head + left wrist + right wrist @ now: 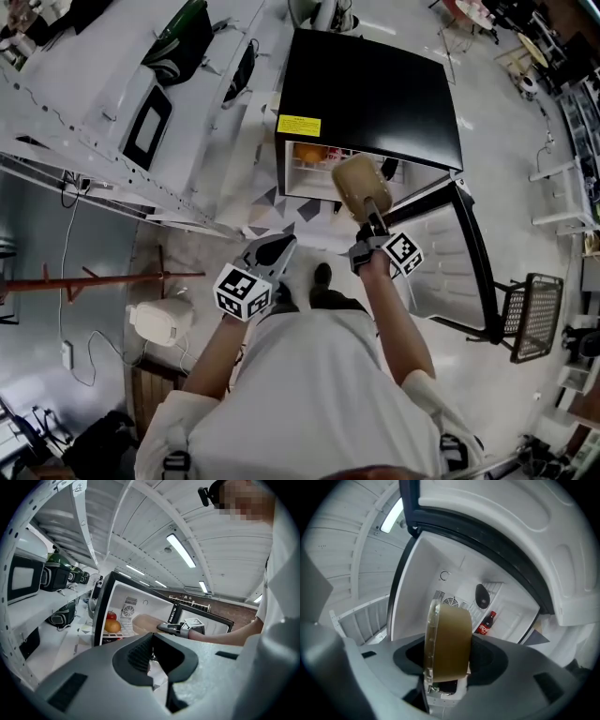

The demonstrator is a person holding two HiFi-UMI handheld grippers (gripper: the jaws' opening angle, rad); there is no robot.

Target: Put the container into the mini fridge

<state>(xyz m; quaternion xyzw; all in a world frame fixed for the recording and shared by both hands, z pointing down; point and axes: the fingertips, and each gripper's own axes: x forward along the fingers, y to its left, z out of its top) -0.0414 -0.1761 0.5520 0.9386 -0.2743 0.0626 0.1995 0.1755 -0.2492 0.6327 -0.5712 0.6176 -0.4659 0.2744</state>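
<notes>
A round tan container (pixel 359 185) with a clear lid is held on edge by my right gripper (pixel 373 220), which is shut on it just in front of the mini fridge's open front. In the right gripper view the container (pixel 449 634) sits between the jaws of the right gripper (pixel 446 660) and faces the white fridge interior (pixel 440 588). The black mini fridge (pixel 367 94) stands on the floor with its door (pixel 452 258) swung open to the right. My left gripper (pixel 270 253) hangs lower left of the fridge, shut and empty; its closed jaws (pixel 152 641) point at the fridge.
Inside the fridge lie a red apple (pixel 111 616), an orange (pixel 112 626) and a cola bottle (pixel 486 623). White shelving at left carries a microwave (pixel 146 127) and dark bags (pixel 183 42). A white appliance (pixel 159 319) and a wire rack (pixel 534 314) stand on the floor.
</notes>
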